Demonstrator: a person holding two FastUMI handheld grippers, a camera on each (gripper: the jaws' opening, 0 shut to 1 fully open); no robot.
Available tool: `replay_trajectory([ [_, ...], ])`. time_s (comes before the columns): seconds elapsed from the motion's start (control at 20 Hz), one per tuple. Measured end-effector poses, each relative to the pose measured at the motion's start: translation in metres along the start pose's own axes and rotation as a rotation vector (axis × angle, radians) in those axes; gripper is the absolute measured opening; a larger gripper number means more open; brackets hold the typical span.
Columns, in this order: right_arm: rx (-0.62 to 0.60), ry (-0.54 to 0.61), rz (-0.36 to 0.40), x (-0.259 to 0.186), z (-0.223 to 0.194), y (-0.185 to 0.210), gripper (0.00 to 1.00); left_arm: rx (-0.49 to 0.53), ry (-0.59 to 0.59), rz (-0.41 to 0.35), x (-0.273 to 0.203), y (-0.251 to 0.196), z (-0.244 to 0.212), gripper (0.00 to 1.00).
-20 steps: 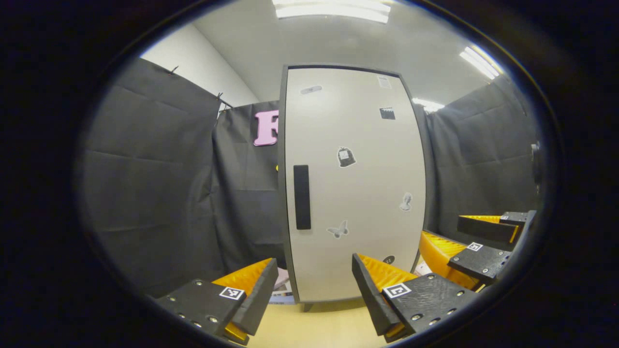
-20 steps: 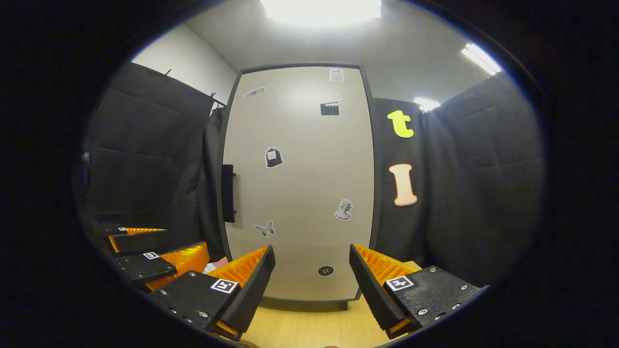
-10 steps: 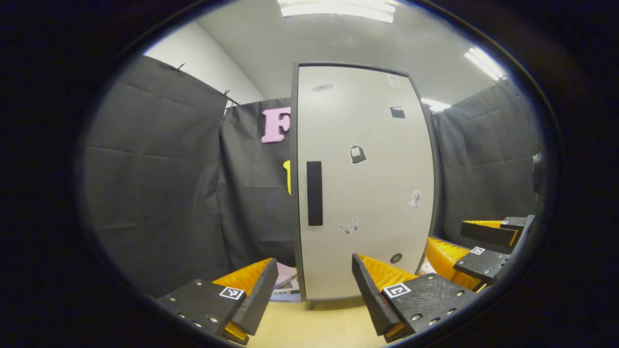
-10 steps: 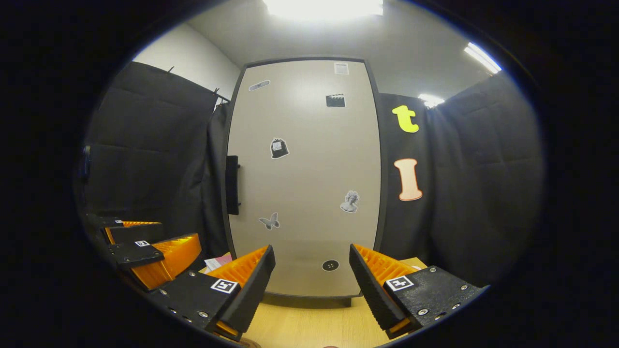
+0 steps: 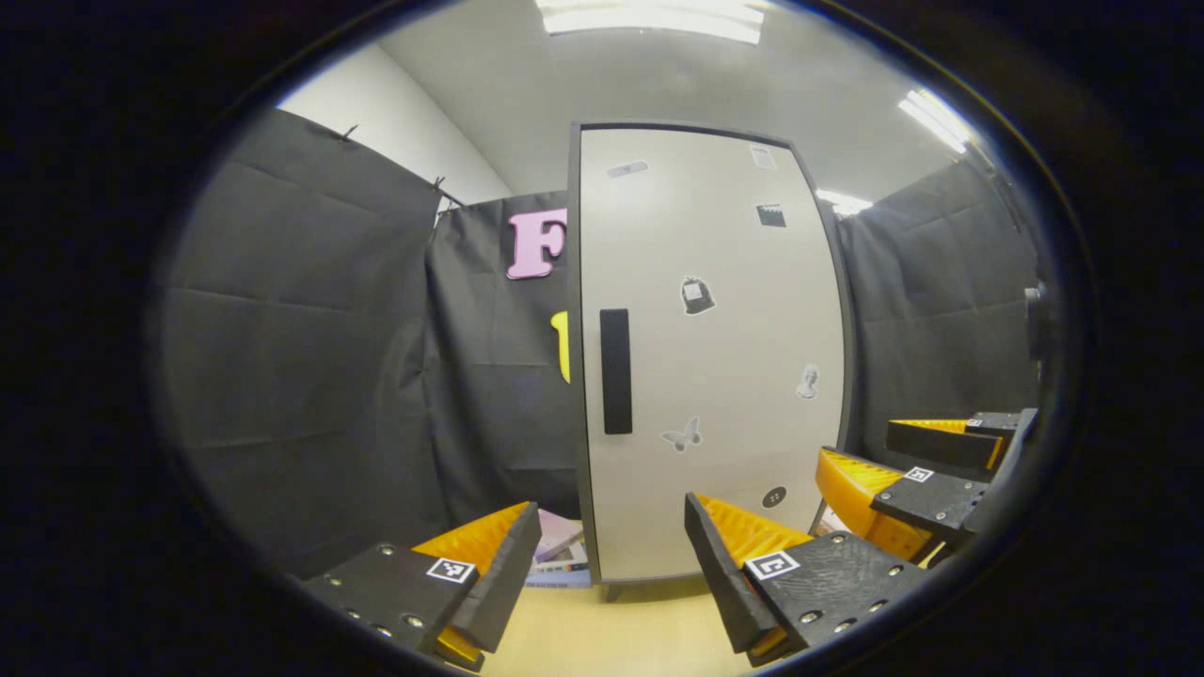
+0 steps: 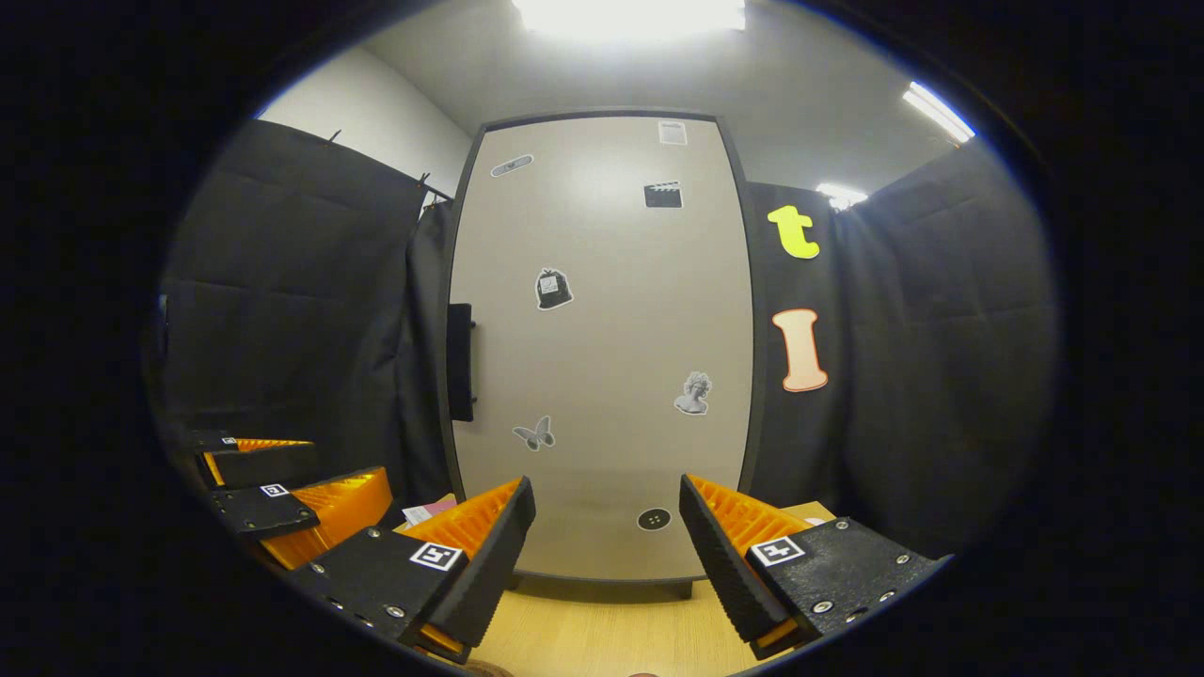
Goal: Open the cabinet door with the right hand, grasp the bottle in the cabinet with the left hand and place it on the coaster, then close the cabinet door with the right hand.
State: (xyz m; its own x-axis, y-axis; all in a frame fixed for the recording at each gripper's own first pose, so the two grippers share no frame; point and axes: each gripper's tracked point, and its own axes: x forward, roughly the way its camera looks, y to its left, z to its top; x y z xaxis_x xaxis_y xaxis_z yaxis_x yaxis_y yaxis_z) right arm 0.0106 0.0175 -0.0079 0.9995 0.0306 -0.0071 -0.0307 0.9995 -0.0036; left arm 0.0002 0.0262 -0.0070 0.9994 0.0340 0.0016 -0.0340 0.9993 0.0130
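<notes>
Standing upright w/ long axis vertical, cabinet door (image 6: pixel 602 348) sits shut at desk's (image 6: pixel 602 639) far edge, handle (image 5: pixel 615 370) vertical. Left claw (image 5: pixel 611 564) and right claw (image 6: pixel 607 555) both spread wide, holding nothing.

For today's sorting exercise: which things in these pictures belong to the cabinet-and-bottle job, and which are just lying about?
Job:
cabinet door, shut
door handle
right gripper, open
left gripper, open

Lying about:
door stickers
books beside the cabinet
wooden tabletop
</notes>
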Motion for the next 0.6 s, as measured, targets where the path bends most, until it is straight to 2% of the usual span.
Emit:
replay_trajectory([
  [0.6, -0.007, 0.005, 0.014, 0.015, 0.007, 0.001, 0.95, 0.000, 0.005, 0.007, -0.003, 0.009, -0.009, 0.88],
])
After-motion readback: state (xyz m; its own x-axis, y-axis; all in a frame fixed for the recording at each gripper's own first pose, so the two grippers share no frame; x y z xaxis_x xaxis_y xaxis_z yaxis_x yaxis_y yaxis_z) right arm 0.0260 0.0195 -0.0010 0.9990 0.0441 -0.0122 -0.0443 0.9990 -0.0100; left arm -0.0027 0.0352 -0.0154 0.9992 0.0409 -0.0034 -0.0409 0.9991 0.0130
